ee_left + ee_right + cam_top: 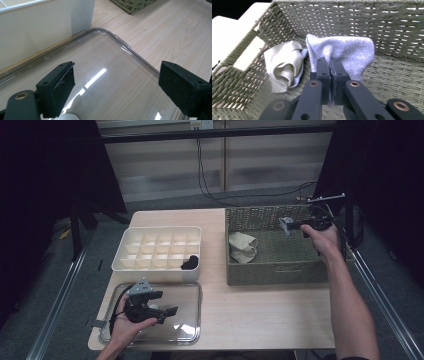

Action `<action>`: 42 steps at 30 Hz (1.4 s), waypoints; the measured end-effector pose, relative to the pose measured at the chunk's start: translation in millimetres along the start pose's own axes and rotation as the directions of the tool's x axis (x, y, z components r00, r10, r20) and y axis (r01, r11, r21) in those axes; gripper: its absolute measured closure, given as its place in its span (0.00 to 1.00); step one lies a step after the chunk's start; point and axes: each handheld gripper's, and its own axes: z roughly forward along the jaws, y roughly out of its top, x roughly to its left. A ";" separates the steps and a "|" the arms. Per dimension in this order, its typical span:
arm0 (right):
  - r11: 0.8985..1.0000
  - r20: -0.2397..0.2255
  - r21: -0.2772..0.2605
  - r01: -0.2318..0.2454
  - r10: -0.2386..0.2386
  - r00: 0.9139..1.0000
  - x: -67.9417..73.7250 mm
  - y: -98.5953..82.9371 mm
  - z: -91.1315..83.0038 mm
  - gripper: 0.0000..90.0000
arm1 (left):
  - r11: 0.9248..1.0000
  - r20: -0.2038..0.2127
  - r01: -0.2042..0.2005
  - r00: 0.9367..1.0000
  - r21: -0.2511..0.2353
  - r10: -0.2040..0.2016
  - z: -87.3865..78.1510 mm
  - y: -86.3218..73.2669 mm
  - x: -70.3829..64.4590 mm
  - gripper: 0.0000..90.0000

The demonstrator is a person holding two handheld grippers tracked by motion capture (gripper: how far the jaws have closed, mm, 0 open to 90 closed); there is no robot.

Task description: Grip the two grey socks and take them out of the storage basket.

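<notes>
Right gripper [329, 75]: jaws clamped on a grey cloth [344, 52], lifted inside the basket [260, 270], likely for moving out.
Left gripper [116, 87]: jaws apart, idle over the clear lid [140, 60], near left.
Beige cloth [242, 246]: basket's left end.
Organizer [150, 265]: left of basket.
Writing: none readable.

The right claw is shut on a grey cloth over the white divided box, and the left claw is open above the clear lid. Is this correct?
Not quite. The right claw is shut on the grey cloth over the woven basket, not the white divided box, as the right gripper view shows. The left claw is open above the clear lid.
</notes>
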 end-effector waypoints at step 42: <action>0.971 -0.202 -0.221 0.091 -0.137 0.970 85.6 -45.5 -58.3 0.98 | 1.000 -0.022 -0.007 1.000 -0.004 0.007 2.0 0.3 -3.0 0.15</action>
